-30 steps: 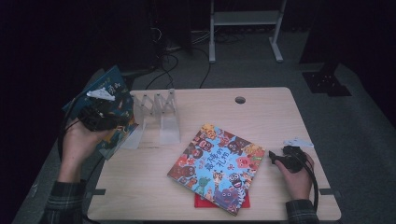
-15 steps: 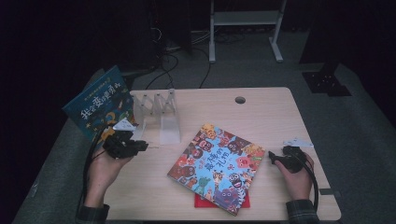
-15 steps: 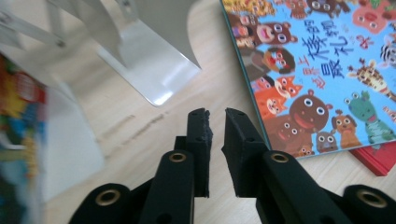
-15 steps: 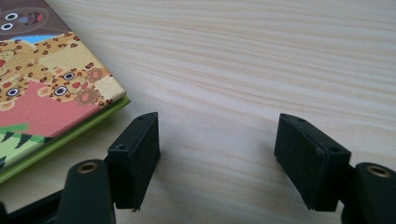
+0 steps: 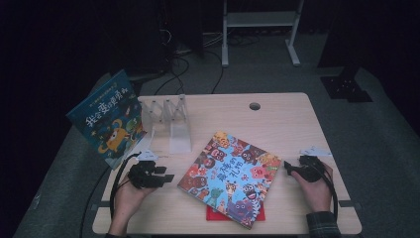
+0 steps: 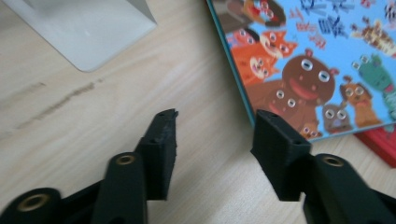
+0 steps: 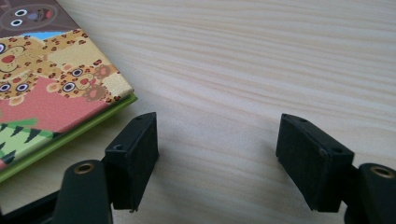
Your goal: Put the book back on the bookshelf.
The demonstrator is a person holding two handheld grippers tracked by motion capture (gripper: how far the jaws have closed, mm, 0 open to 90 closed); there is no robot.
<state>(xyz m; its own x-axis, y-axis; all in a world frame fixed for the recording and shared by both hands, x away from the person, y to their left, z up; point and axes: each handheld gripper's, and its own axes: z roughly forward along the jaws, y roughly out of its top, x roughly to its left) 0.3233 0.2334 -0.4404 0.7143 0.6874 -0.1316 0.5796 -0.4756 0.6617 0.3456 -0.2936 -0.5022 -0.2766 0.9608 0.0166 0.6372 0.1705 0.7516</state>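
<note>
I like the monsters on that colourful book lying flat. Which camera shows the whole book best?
The high view: there the whole monster book lies flat on the table, every edge visible, on top of a red book. The left gripper view shows just one part of its cover, close up; the right gripper view catches one corner.

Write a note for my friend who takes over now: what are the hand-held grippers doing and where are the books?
Left hand-held gripper: jaws have just been opening, nothing between them, low over the table beside the colourful book.
Right hand-held gripper: open, empty, at that book's other side.
Done: blue book stands leaning in the white rack.
Left: colourful book lies flat on a red book; both probably go into the rack.
</note>
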